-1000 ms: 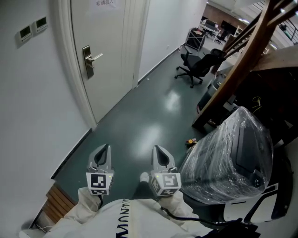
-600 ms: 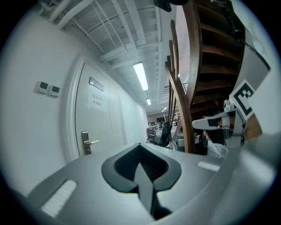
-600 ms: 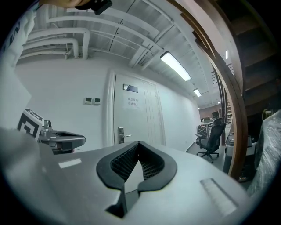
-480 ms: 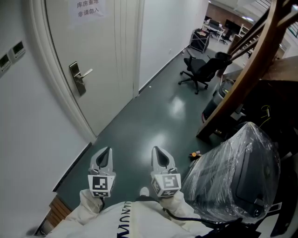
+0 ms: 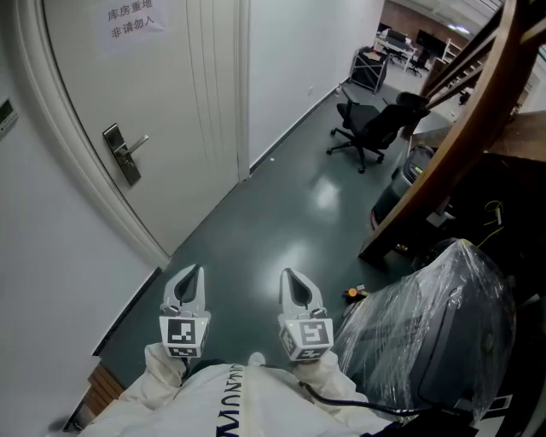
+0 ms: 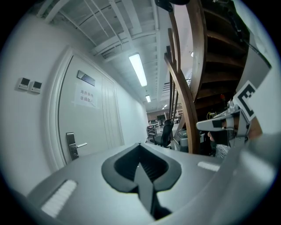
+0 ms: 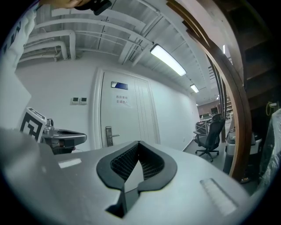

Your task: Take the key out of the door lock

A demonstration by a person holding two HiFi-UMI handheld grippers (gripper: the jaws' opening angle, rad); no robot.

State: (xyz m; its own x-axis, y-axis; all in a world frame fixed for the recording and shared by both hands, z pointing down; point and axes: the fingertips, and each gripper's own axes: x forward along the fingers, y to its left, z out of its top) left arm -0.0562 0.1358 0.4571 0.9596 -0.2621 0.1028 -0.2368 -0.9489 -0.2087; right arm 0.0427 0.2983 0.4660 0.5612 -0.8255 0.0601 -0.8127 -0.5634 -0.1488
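The left gripper (image 5: 189,282) and right gripper (image 5: 296,287) are both closed on nothing. The door lock (image 5: 120,154) stands well ahead of the jaws, to their left.

I count: one door (image 5: 171,111); on it one handle (image 5: 124,151), one notice (image 5: 130,22); left of it two wall panels (image 6: 24,82); beyond it one office chair (image 5: 368,126); plus my left gripper (image 5: 197,270), right gripper (image 5: 287,273).

White door (image 5: 171,102) at upper left, with silver lock plate (image 5: 119,155) and red print on white sign (image 5: 132,21). Glossy dark green floor (image 5: 273,222). Black chair (image 5: 371,128). Brown wooden beam (image 5: 452,145). Black-and-white square markers on pale grey left tongs (image 5: 194,275) and right tongs (image 5: 288,277).
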